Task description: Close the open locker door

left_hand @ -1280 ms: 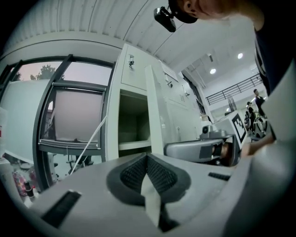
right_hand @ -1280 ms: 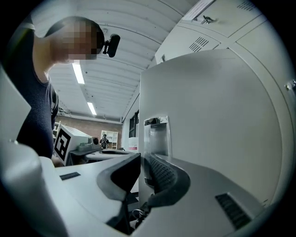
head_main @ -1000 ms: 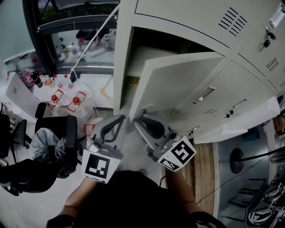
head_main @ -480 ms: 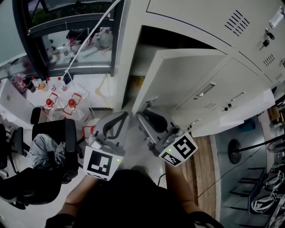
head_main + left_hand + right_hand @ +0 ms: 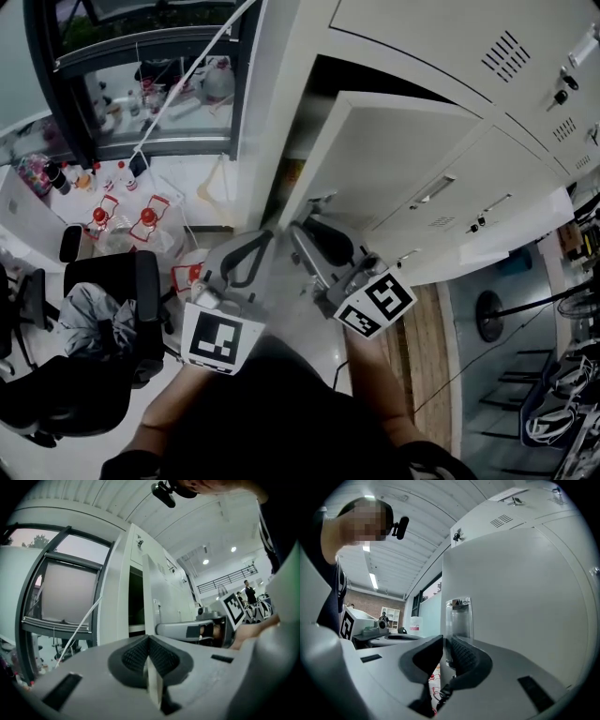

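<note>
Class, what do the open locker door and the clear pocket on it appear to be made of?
Locker door: probably painted sheet metal, with a smooth, matte off-white face and a thin edge. Clear pocket: likely transparent plastic, glossy, with the door showing through.

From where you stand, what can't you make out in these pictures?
Inside of the open locker: head view, it is dark, and the door covers most of it.
Whether the right gripper presses on the door's edge: right gripper view, its own pads cover that spot.
What the red-topped items on the floor are: head view, too small to tell.
</note>
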A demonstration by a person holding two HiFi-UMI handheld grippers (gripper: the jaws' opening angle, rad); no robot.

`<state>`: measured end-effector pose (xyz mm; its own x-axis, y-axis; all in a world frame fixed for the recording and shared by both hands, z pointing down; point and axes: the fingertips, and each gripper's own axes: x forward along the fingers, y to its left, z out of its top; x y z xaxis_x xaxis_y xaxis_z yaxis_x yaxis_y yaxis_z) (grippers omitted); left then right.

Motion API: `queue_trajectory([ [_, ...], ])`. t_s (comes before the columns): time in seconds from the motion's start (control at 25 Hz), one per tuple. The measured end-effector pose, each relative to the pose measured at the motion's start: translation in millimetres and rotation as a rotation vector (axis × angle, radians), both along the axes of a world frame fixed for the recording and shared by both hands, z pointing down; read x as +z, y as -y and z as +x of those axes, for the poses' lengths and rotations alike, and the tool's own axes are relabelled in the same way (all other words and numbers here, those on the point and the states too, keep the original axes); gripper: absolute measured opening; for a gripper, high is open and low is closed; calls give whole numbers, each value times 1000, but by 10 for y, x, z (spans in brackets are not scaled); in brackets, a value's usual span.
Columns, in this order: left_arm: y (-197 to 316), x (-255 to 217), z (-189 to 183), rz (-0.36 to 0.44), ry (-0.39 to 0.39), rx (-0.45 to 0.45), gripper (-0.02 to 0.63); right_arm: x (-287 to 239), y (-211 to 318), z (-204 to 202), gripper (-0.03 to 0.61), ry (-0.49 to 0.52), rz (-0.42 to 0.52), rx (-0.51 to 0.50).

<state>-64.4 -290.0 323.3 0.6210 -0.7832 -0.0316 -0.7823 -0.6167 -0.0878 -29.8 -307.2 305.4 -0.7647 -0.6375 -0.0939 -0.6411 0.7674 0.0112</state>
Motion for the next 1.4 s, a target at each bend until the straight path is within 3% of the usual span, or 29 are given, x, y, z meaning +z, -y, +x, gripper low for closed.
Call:
queue_trajectory([
  [1.4,395,102,-144,-35,1,-22,0,-8,525,-123,46,1,-22,94],
])
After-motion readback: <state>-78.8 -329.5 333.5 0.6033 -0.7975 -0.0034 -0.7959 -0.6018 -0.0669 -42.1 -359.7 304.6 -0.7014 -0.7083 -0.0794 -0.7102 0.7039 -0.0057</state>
